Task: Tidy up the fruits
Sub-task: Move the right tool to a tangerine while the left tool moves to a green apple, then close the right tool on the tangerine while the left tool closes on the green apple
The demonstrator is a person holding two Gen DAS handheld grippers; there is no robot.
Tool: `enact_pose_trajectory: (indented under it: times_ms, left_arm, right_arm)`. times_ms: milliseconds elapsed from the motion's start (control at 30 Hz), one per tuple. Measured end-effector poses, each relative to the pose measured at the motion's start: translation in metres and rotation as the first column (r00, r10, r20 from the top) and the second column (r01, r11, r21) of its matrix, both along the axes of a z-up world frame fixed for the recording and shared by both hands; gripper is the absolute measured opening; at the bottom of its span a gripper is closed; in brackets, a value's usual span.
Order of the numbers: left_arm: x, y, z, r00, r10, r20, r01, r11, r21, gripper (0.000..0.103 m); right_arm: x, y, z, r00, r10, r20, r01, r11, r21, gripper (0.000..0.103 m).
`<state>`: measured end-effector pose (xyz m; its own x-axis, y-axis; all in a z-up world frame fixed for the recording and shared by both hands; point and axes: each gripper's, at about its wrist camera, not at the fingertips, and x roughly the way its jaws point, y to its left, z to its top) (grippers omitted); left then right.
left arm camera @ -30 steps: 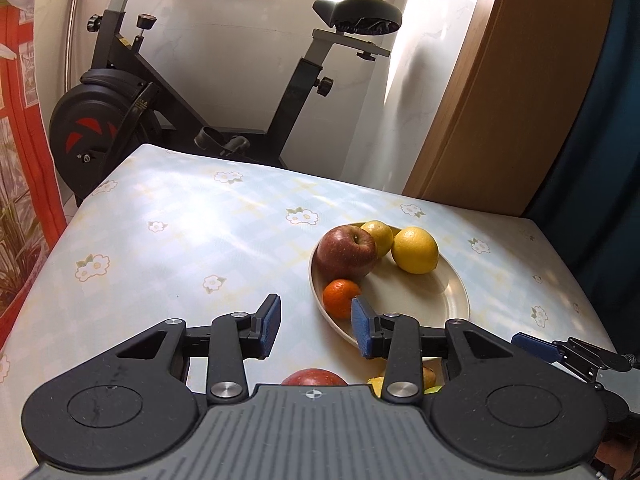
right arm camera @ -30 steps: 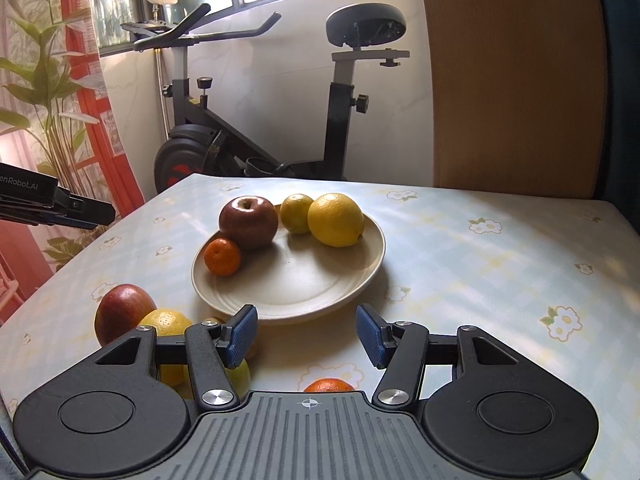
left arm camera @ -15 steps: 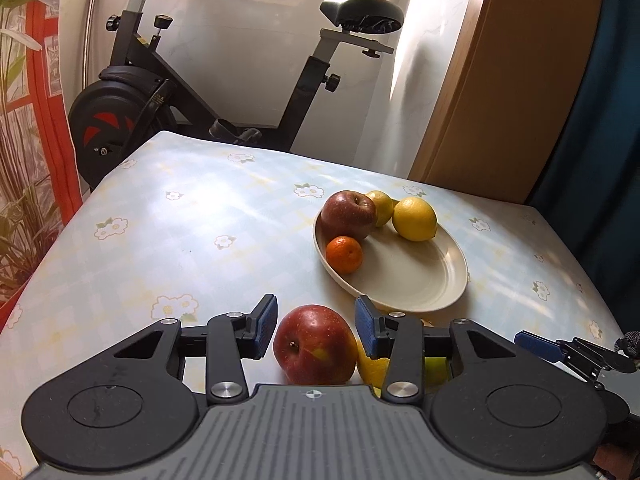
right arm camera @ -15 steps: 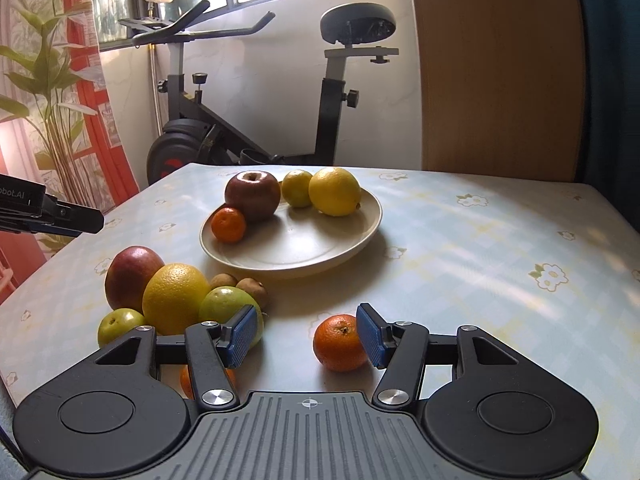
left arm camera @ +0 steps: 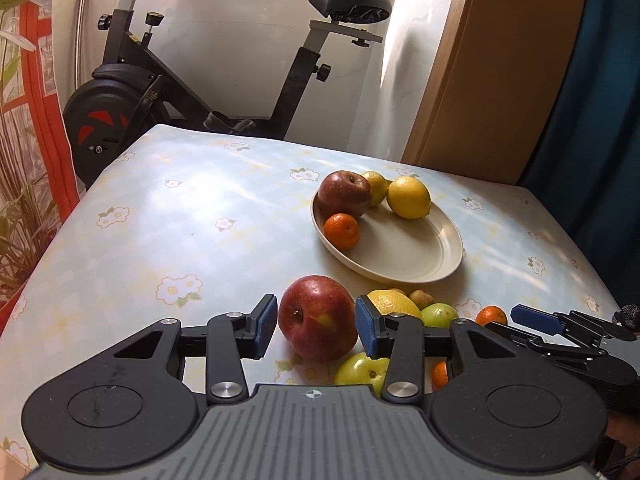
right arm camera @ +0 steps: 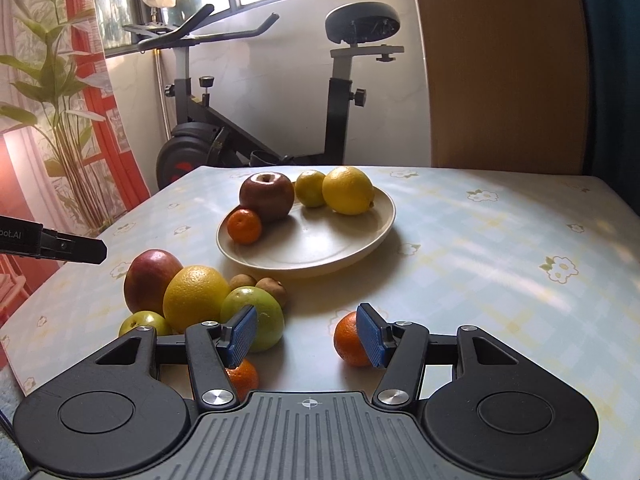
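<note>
A cream plate [left arm camera: 416,256] [right arm camera: 320,252] holds a dark red apple [left arm camera: 344,194], a small orange [left arm camera: 341,231] and two lemons [left arm camera: 409,197]. A pile of loose fruit lies in front of it. My left gripper [left arm camera: 316,326] is open with a red apple [left arm camera: 318,328] between its jaws; the pads stand just off its sides. My right gripper [right arm camera: 306,334] is open and empty. A loose orange [right arm camera: 350,340] sits just by its right pad. A green apple [right arm camera: 260,316] is by its left pad.
The pile also has a yellow orange [right arm camera: 196,296], a small green apple [right arm camera: 142,322], two brown kiwis [right arm camera: 272,288] and another small orange [right arm camera: 242,378]. An exercise bike [right arm camera: 256,120] stands behind the table. A wooden panel [left arm camera: 492,68] is at the right.
Both grippers have pulled back from the plate and dropped toward the pile. The red apple now sits between my left jaws, and the loose orange has come up beside my right pad.
</note>
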<state>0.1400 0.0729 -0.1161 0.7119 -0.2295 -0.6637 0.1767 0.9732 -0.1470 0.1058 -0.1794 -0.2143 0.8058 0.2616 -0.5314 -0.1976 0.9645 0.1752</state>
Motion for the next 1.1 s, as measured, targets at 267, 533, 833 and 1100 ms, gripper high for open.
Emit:
enact_pose_trajectory:
  times_ms: [267, 533, 833, 1100]
  left_arm:
    - [-0.003, -0.008, -0.01, 0.999, -0.036, -0.034, 0.036, 0.999, 0.004, 0.045]
    - [-0.006, -0.013, -0.014, 0.996, -0.07, -0.049, 0.07, 0.997, 0.01, 0.045]
    - [-0.005, -0.013, -0.017, 0.994, -0.081, -0.067, 0.082, 0.997, 0.008, 0.045]
    - [-0.003, -0.011, -0.021, 0.993, -0.069, -0.091, 0.069, 0.998, -0.006, 0.045]
  right_arm:
    - [0.0, 0.003, -0.001, 1.0, 0.017, -0.012, -0.017, 1.0, 0.001, 0.051]
    - [0.0, 0.004, -0.002, 1.0, 0.028, -0.011, -0.028, 1.0, 0.003, 0.049]
    - [-0.003, 0.014, -0.005, 0.995, 0.095, -0.038, -0.094, 0.995, 0.011, 0.049]
    - [-0.005, 0.029, -0.011, 0.98, 0.184, -0.077, -0.184, 0.983, 0.008, 0.044]
